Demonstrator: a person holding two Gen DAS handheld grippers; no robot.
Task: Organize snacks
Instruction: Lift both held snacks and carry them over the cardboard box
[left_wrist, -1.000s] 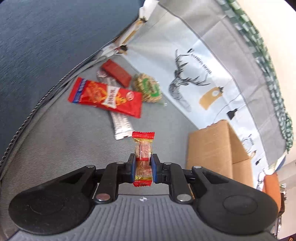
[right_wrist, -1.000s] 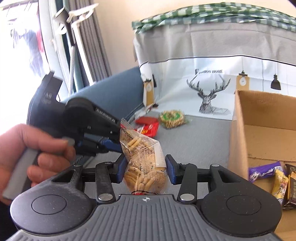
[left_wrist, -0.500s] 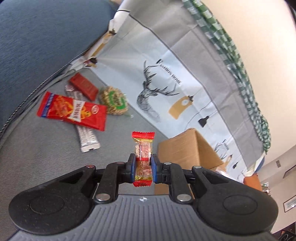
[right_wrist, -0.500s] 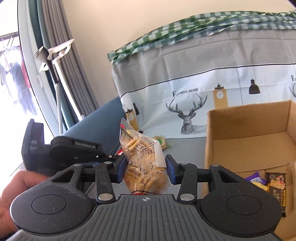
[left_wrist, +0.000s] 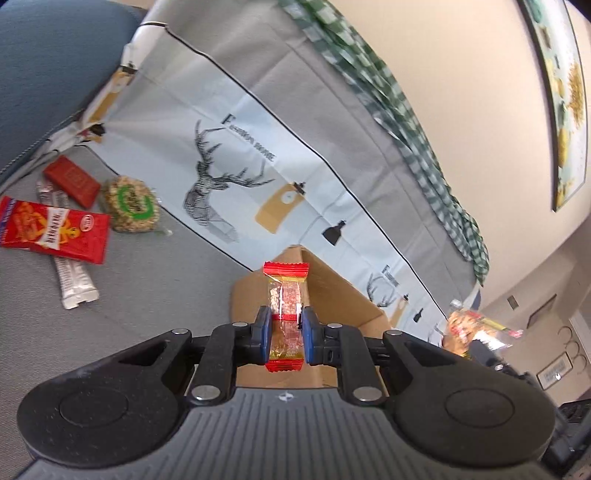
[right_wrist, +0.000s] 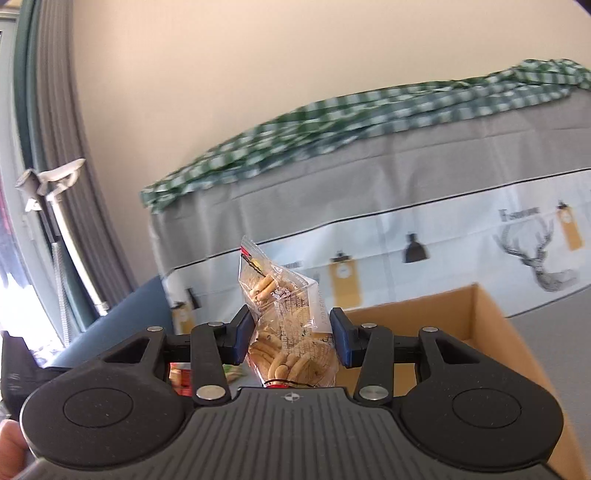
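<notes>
My left gripper (left_wrist: 284, 334) is shut on a small clear snack bar with red ends (left_wrist: 285, 291), held upright in front of the cardboard box (left_wrist: 343, 295). My right gripper (right_wrist: 293, 339) is shut on a clear bag of small biscuit sticks (right_wrist: 284, 321), held above the near left corner of the open cardboard box (right_wrist: 480, 317). The box's inside is mostly hidden. The right gripper's bag also shows blurred at the right in the left wrist view (left_wrist: 469, 328).
On the grey sofa seat at left lie a red snack packet (left_wrist: 48, 229), a silver bar (left_wrist: 74, 280), a dark red bar (left_wrist: 72, 181) and a round green-labelled puffed snack (left_wrist: 131, 203). A deer-print cloth (left_wrist: 236, 166) and green checked cloth (right_wrist: 332, 110) cover the backrest.
Both grippers rose and swung right toward the box, still holding their snacks. The loose snacks slid to the left edge of the left wrist view; the box interior dropped below the right wrist view.
</notes>
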